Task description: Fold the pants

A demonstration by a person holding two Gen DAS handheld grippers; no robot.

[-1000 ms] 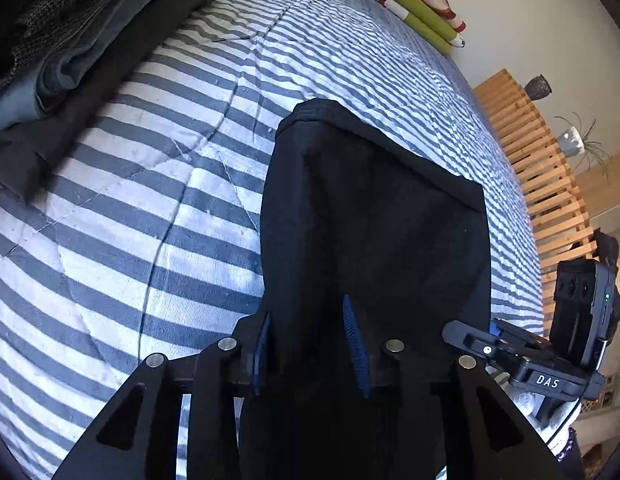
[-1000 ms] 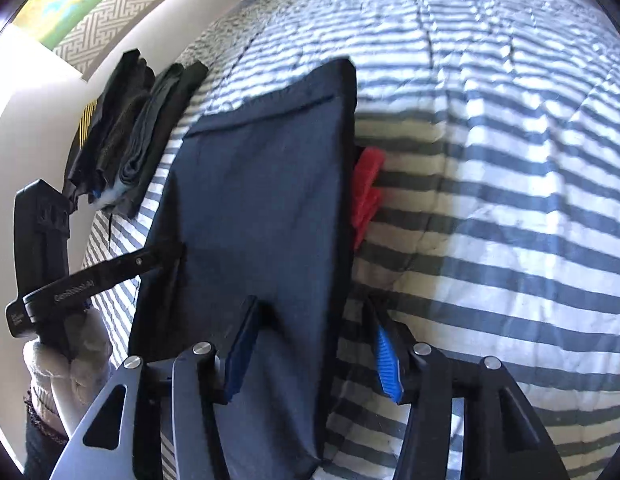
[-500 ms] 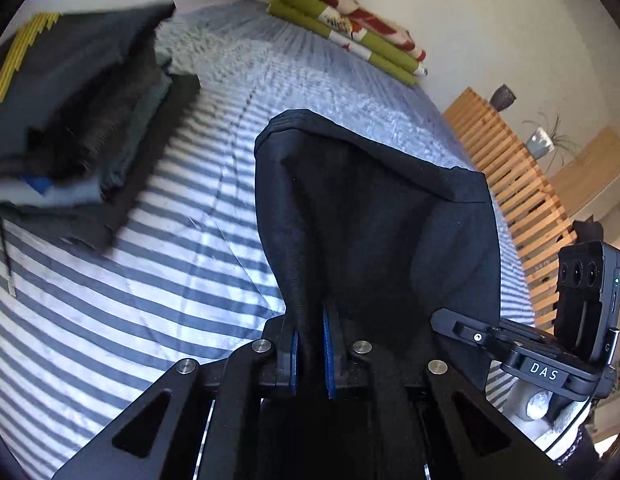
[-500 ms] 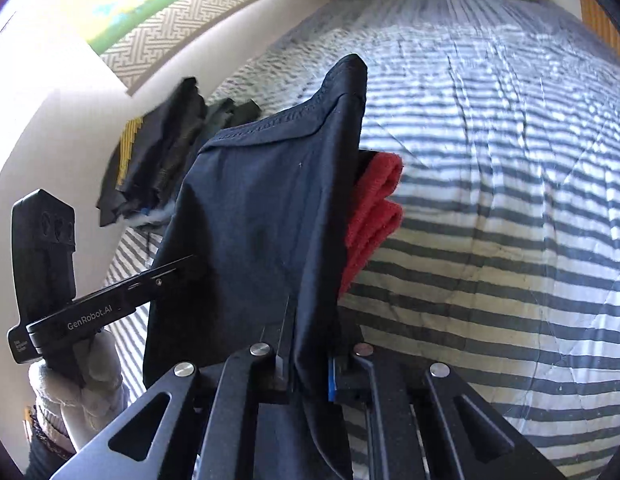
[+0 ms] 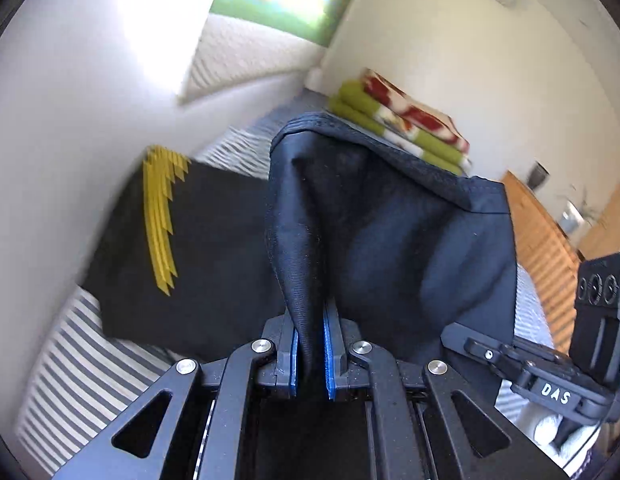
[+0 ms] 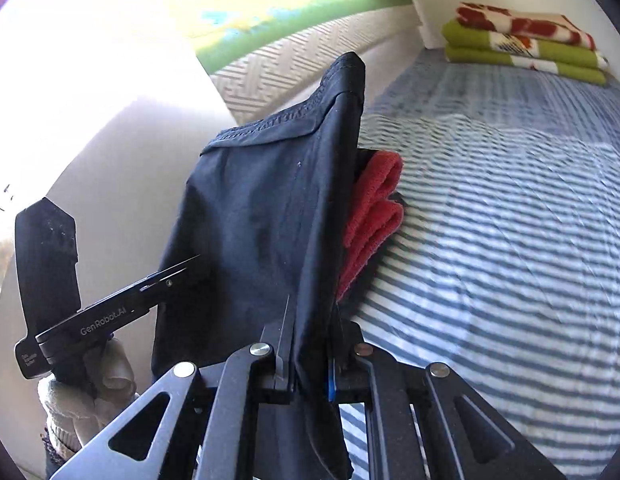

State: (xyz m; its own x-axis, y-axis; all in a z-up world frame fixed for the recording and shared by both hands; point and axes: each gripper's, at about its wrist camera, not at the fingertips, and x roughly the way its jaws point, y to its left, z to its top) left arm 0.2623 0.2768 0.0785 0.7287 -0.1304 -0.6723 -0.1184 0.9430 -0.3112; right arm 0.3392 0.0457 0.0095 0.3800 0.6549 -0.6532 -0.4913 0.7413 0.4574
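Striped bed (image 6: 510, 240) below, dark pants (image 6: 262, 208) lifted clear.
Left tongs (image 5: 310, 344) and right tongs (image 6: 310, 360) each pinch one near corner; fabric stretches forward, away from both, equally near.

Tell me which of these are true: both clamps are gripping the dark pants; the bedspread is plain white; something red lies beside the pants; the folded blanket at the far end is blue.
1. Both clamps grip the pants: true. The left gripper and right gripper are each shut on the dark pants.
2. The bedspread is plain white: false. It is striped blue-grey and white.
3. Something red lies beside the pants: true, a red cloth.
4. The folded blanket is blue: false. It is green, white and red.
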